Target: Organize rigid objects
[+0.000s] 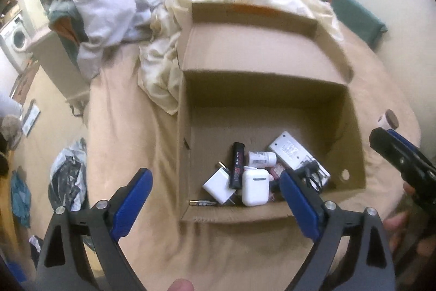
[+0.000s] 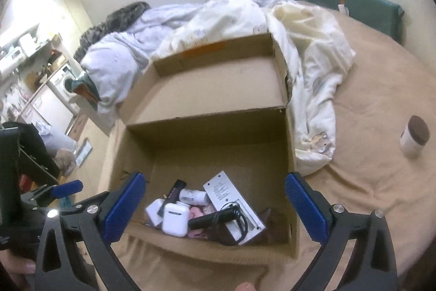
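The left gripper point(image 1: 215, 187) and the right gripper point(image 2: 215, 195) are both wide open and hold nothing. In the cardboard box point(image 1: 351, 127) the little things lie in a heap: a white earbud case point(image 1: 254, 186), a white charger point(image 1: 218, 184), a black tube point(image 1: 237, 164). The things under them are hard to make out. The heap lies below the blue fingers point(image 2: 124, 205), not touching. A brown-lidded jar point(image 2: 414, 135) stands on the bed, well apart.

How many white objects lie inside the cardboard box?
4: the charger plug at left, the earbud case beside it, the small bottle behind, and the flat device at right. Others may be hidden underneath.
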Tool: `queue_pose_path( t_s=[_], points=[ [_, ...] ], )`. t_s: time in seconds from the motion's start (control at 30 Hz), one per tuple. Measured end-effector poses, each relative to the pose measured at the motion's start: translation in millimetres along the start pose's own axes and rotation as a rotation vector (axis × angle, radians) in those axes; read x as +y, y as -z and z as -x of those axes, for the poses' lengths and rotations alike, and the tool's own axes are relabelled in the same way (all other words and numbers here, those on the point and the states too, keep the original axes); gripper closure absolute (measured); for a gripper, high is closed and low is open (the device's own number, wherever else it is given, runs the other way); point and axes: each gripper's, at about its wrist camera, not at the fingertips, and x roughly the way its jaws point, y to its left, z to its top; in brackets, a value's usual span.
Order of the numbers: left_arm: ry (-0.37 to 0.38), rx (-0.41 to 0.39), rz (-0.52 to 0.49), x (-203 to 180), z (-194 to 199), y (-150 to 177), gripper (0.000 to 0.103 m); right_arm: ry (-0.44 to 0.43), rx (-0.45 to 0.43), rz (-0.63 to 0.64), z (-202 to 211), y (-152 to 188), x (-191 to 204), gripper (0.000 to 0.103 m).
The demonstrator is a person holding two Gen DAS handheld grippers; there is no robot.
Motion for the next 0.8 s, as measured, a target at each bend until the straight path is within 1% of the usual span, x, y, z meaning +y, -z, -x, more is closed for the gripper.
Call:
queue_pose_path(
  t_s=[0.1,0.17,0.2,0.4,0.47,0.5,0.57,0.63,0.7,0.8],
  points=[
    [-0.006,-0.058,-0.001,1.9,21.3,5.7,0.009,-0.002,-0.007,0.010,14.4,4.8,4.5,0.000],
    [-0.006,-0.112,0.002,2.6,37.2,11.4,0.008,-0.001,0.001,0.019,19.1,8.3,9.0,0.000],
    [-0.010,-0.124,0.000,2.9,42.3,13.0,0.008,-0.003,0.000,0.020,21.8,9.9,10.6,0.000],
    [-0.029,-0.201,0.003,6.4,72.2,26.7,0.008,-0.004,-0.076,0.062,48.5,21.9,22.0,0.000],
    [-0.080,-0.248,0.000,6.6,83.0,33.7,0.008,-0.010,-0.099,0.077,58.0,27.7,25.9,0.000],
    [-0.109,-0.284,-0.009,5.6,88.9,38.7,0.008,-0.008,-0.109,0.086,61.4,30.5,27.7,0.000],
    [-0.120,-0.325,-0.028,3.0,95.9,45.6,0.008,0.025,-0.134,0.117,66.9,38.1,32.1,0.000],
    [-0.101,-0.326,-0.041,0.5,95.8,49.0,0.008,0.043,-0.162,0.128,69.7,45.3,33.7,0.000],
    [-0.074,-0.320,-0.035,0.0,92.5,51.9,0.008,0.044,-0.170,0.125,69.5,50.7,33.2,0.000],
    [-0.074,-0.324,-0.029,0.9,82.1,55.5,0.008,0.054,-0.173,0.104,65.8,61.6,27.7,0.000]
  ],
)
